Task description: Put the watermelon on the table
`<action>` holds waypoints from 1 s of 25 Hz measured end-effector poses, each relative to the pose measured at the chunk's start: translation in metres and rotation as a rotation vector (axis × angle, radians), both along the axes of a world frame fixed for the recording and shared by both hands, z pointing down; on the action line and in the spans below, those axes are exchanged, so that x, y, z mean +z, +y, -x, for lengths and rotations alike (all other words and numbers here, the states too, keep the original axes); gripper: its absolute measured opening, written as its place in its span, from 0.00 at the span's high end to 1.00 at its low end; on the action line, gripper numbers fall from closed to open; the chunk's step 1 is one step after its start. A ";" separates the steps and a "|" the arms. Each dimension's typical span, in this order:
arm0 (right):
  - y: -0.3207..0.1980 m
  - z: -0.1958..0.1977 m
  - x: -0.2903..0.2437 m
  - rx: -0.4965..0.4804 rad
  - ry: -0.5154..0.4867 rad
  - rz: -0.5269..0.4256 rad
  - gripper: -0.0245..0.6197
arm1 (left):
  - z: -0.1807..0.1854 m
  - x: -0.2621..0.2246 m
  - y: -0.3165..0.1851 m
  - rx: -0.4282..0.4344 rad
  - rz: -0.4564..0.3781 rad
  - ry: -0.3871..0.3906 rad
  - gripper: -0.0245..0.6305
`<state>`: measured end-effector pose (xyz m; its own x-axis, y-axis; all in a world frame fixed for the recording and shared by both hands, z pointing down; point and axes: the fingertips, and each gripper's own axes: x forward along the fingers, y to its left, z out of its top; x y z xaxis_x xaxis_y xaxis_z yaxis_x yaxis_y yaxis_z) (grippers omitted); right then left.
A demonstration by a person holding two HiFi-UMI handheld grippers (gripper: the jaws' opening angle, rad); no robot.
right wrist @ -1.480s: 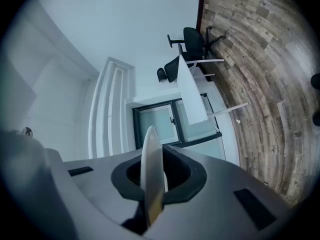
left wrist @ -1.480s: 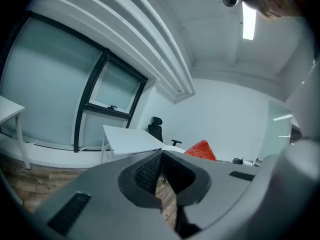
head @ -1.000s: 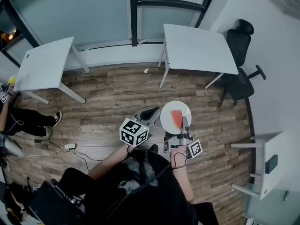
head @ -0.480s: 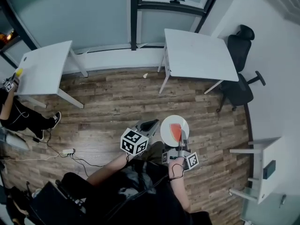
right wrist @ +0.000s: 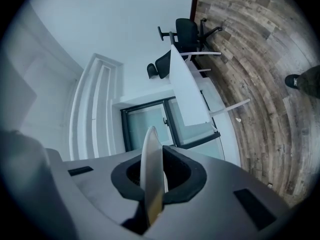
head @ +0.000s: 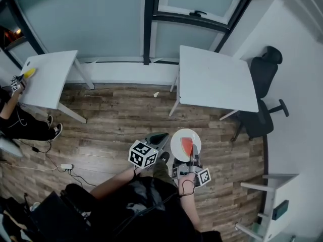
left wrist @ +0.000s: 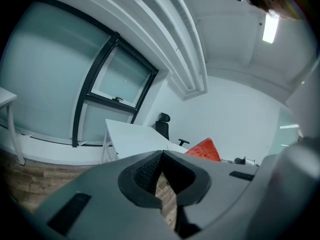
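A red watermelon slice point(head: 187, 146) lies on a round white plate point(head: 179, 144) held over the wooden floor. My right gripper point(head: 194, 158) is shut on the plate's near rim. In the right gripper view the plate point(right wrist: 151, 176) shows edge-on, pinched between the jaws of the right gripper point(right wrist: 153, 170). My left gripper point(head: 159, 137) floats just left of the plate, shut and empty. In the left gripper view the left gripper point(left wrist: 161, 155) has its tips together, and the watermelon point(left wrist: 204, 150) peeks over its right side. The white table point(head: 217, 79) stands ahead.
A black office chair point(head: 262, 89) stands right of that table. A second white table point(head: 45, 77) is at the far left, with a seated person point(head: 15, 120) beside it. Another white desk point(head: 275, 205) is at the lower right. A cable and power strip point(head: 64, 167) lie on the floor.
Both grippers and the plate with the watermelon have been carried forward; the white table ahead now looks nearer and larger. The grip on the plate is unchanged.
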<state>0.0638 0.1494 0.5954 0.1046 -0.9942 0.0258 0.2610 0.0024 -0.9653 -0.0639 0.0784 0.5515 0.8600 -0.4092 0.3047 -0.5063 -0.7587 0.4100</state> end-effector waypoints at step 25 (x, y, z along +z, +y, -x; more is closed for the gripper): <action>-0.333 -0.153 0.034 -0.238 0.219 -0.009 0.93 | -0.169 0.041 -0.313 -0.044 -0.026 -0.108 0.95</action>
<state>0.2171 -0.1836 0.6292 -0.1286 -0.9915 0.0197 0.0410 -0.0252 -0.9988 0.1053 -0.2342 0.5928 0.8039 -0.4549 0.3831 -0.5794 -0.7443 0.3320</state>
